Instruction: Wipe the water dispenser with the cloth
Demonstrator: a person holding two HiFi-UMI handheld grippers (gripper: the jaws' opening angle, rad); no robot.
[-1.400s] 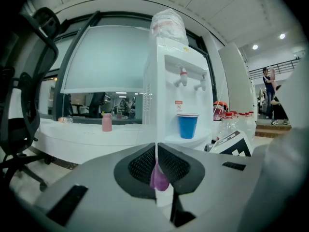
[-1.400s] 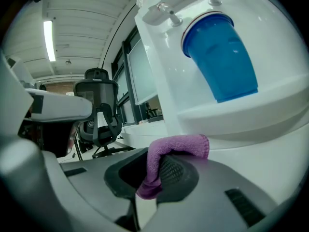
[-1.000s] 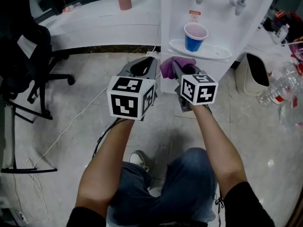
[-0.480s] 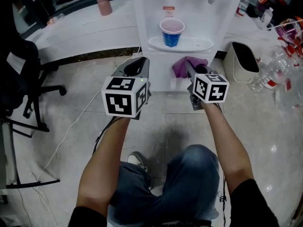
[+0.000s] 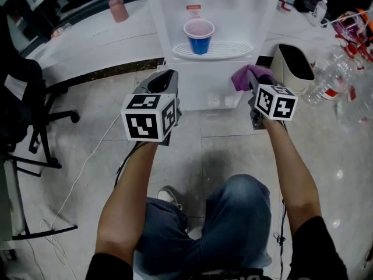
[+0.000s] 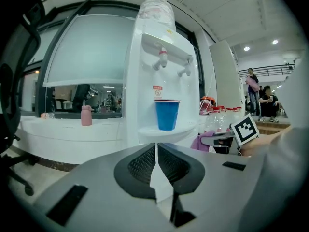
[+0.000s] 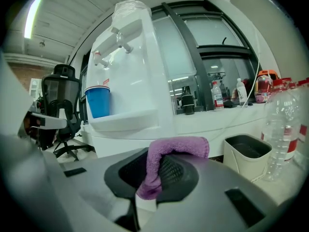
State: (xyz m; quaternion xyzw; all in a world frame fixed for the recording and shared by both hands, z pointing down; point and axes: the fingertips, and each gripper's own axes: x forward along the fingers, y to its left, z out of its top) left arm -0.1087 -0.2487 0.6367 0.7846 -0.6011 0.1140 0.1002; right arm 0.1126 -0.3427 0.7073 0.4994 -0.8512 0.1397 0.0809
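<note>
Pinching the fuzzy purple cloth [image 7: 176, 146], right gripper [image 5: 252, 79] hangs beside the white plastic water dispenser [image 5: 230, 16]; left gripper [image 5: 165, 76] sits closed, empty. I'd press it flat, wiping downward.

The left hand-held gripper [image 6: 156, 146] has its jaws pressed together, empty. Ahead stands the white water dispenser [image 6: 145, 76], a blue cup [image 6: 167, 115] under its 2 taps. At right, the right hand-held gripper [image 6: 216, 138] holds a purple cloth [image 6: 200, 142].
</note>
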